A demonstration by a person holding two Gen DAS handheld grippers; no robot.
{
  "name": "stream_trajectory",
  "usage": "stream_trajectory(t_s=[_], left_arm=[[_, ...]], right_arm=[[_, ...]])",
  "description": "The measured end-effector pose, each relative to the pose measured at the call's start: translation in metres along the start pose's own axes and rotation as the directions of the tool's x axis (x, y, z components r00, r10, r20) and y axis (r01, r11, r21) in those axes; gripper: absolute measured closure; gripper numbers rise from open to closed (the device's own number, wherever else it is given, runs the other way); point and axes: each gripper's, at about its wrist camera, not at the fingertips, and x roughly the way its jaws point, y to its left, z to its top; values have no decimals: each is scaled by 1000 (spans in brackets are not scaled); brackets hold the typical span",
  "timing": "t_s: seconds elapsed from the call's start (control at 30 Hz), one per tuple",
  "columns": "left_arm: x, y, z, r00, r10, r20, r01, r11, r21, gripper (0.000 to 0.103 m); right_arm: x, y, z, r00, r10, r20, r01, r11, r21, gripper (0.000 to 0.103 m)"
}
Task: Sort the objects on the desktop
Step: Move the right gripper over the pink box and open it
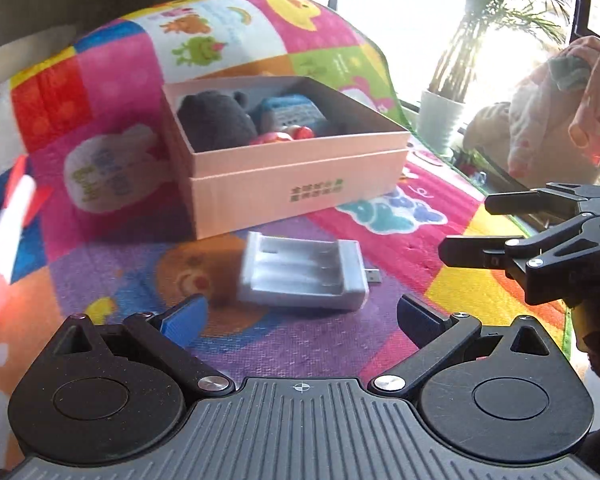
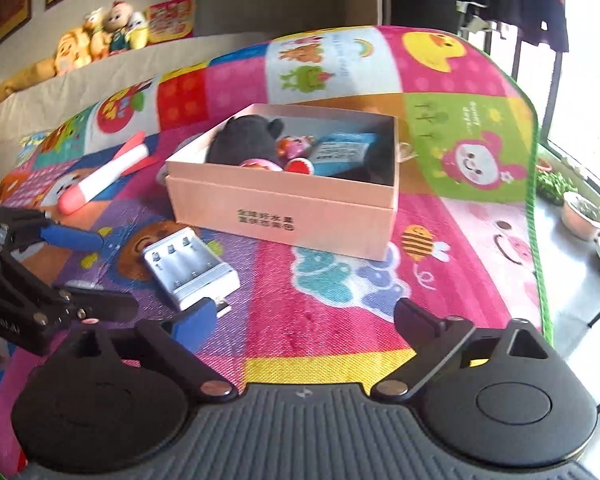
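A white battery charger (image 1: 300, 276) (image 2: 188, 268) lies on the colourful mat, just ahead of my left gripper (image 1: 300, 306), which is open and empty. Behind it stands an open pink box (image 1: 296, 184) (image 2: 280, 208) holding a dark plush toy (image 2: 240, 138), a blue pack (image 2: 340, 152) and small red toys (image 2: 298, 166). A white and red toy rocket (image 2: 100, 176) (image 1: 4, 240) lies left of the box. My right gripper (image 2: 304, 310) is open with nothing between its fingers, over the mat in front of the box. Each gripper shows at the edge of the other's view.
The play mat (image 2: 460, 140) covers the table, and its green edge (image 2: 534, 200) drops off at the right. Potted plants (image 1: 440, 120) (image 2: 584, 216) stand beyond that edge. Plush toys (image 2: 100, 36) sit at the back left, and pink clothes (image 1: 560, 108) hang at the right.
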Motion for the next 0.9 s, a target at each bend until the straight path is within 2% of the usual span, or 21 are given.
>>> stream_trajectory(t_s=[0.1,0.2,0.27,0.37,0.43,0.5,0.57,0.63,0.7,0.83,0.9], left_arm=[[10,-13,2,997,-69,-22,69,998,4,0],[8,-25,0,983,-183,-29,183,983,2,0],[0,-30,-2,978,-207,-18,207,978,18,0],[-12,-29,-4,992,-129,11,128,991,34,0],[-17,-18,-4,999,-25,24,25,1000,13,0],[-18,-5,-5,996,83,30,-82,996,-27,0],[-17,12,-7,990,140,21,-137,986,-98,0],[-15,28,-5,987,157,18,-152,975,-163,0],[-15,39,4,989,144,42,-134,974,-183,0],[-1,49,32,982,134,135,-119,986,-117,0],[10,56,44,982,118,146,-104,989,-103,0]], right_arm=[[-5,-13,-5,1000,-19,24,17,997,73,0],[-6,-20,-7,998,-44,43,39,992,117,0],[-5,-24,-9,997,-56,44,49,988,149,0],[0,-30,-13,998,-52,36,43,977,210,0],[6,-32,-16,999,-46,19,40,970,241,0],[12,-33,-19,999,-51,0,49,962,268,0],[13,-34,-20,999,-49,1,46,958,282,0],[13,-35,-19,999,-46,5,43,956,290,0],[16,-35,-11,999,-34,9,30,961,276,0],[23,-42,31,994,-39,99,11,963,271,0],[38,-52,58,994,0,108,-34,947,321,0]])
